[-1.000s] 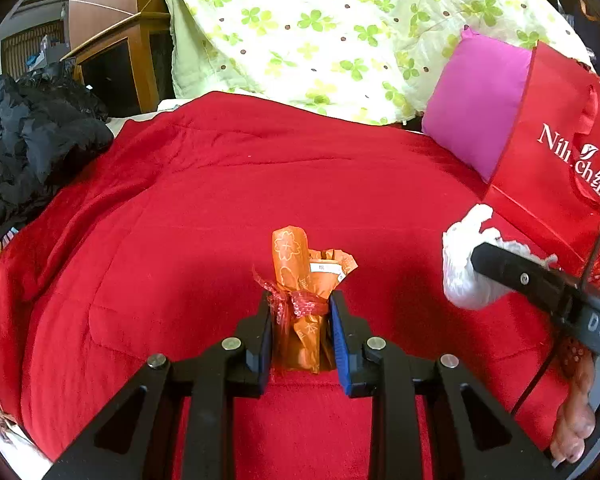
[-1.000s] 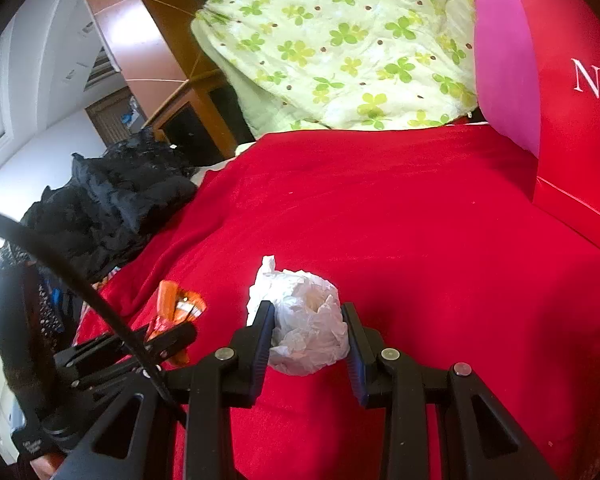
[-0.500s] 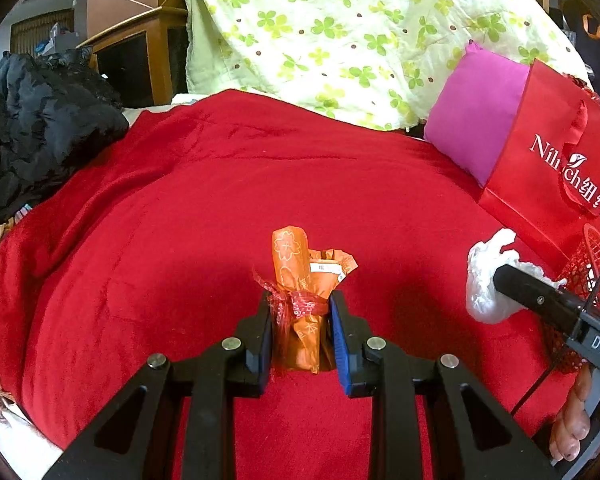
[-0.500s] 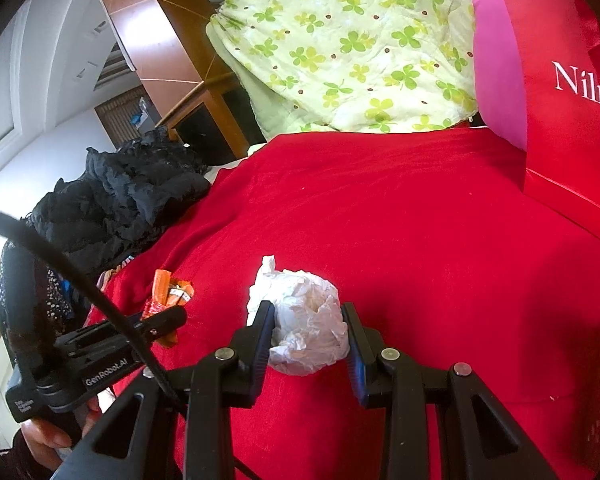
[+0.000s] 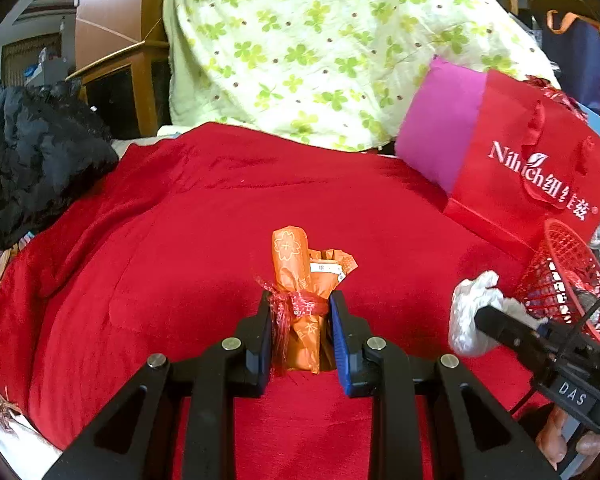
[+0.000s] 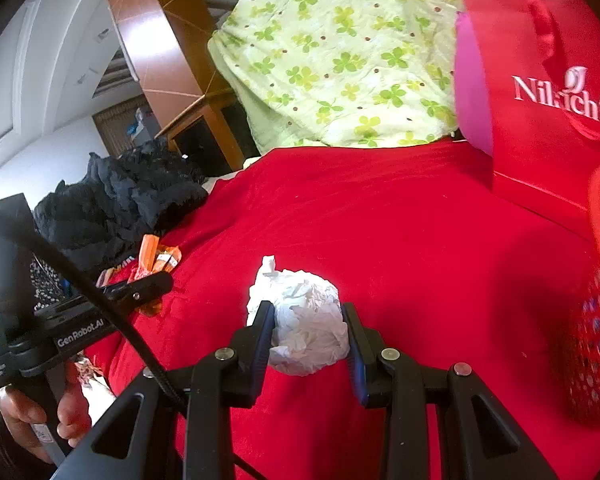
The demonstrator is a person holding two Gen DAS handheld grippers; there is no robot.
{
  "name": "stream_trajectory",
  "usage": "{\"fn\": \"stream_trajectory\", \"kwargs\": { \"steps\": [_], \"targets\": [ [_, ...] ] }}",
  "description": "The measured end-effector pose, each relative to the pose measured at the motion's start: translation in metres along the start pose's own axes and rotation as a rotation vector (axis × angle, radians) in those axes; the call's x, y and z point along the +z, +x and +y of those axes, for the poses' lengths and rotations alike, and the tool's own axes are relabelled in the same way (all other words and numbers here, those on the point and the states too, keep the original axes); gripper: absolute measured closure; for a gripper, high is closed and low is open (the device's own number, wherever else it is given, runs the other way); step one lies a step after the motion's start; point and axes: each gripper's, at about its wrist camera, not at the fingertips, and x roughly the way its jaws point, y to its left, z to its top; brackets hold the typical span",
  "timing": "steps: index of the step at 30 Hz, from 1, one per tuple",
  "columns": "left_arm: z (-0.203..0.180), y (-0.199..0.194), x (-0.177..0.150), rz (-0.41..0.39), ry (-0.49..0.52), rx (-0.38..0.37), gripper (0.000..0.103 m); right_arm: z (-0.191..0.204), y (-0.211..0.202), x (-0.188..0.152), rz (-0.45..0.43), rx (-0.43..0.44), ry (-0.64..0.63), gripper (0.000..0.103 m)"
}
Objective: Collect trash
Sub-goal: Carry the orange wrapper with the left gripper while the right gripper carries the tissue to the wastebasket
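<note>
Left tool (image 5: pixel 298 330) clamps an orange wrapper (image 5: pixel 300 292); right tool (image 6: pixel 309 336) clamps a tissue wad (image 6: pixel 306 324). Carrying step; next, both need releasing over the red basket (image 6: pixel 598 320) at right.

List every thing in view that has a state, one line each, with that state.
left gripper: jaws shut on the orange wrapper.
orange wrapper: crumpled, tied with red string, held upright above the red blanket.
right gripper: jaws shut on the white tissue.
white tissue: balled up, held.
red mesh basket: upright, open-topped, on the bed's right side.
red paper bag: standing, leaning on the pink pillow.
red blanket: spread flat, wrinkled.
</note>
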Motion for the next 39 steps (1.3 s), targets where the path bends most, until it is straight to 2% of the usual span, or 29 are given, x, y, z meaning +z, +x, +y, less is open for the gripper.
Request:
{"fn": "stream_trajectory", "kwargs": {
  "steps": [6,19,39],
  "targets": [
    [-0.013,-0.018,0.002,-0.031,0.034,-0.021,0.075,-0.002,-0.028,-0.007,-0.030,-0.004,0.029,0.067],
    [-0.040,-0.046,0.006,-0.077,0.086,-0.045,0.075,0.018,-0.089,-0.005,-0.118,0.001,-0.021,0.067],
    [-0.064,-0.073,0.009,-0.137,0.150,-0.047,0.075,0.005,-0.136,-0.009,-0.194,-0.043,-0.002,0.067]
  ]
}}
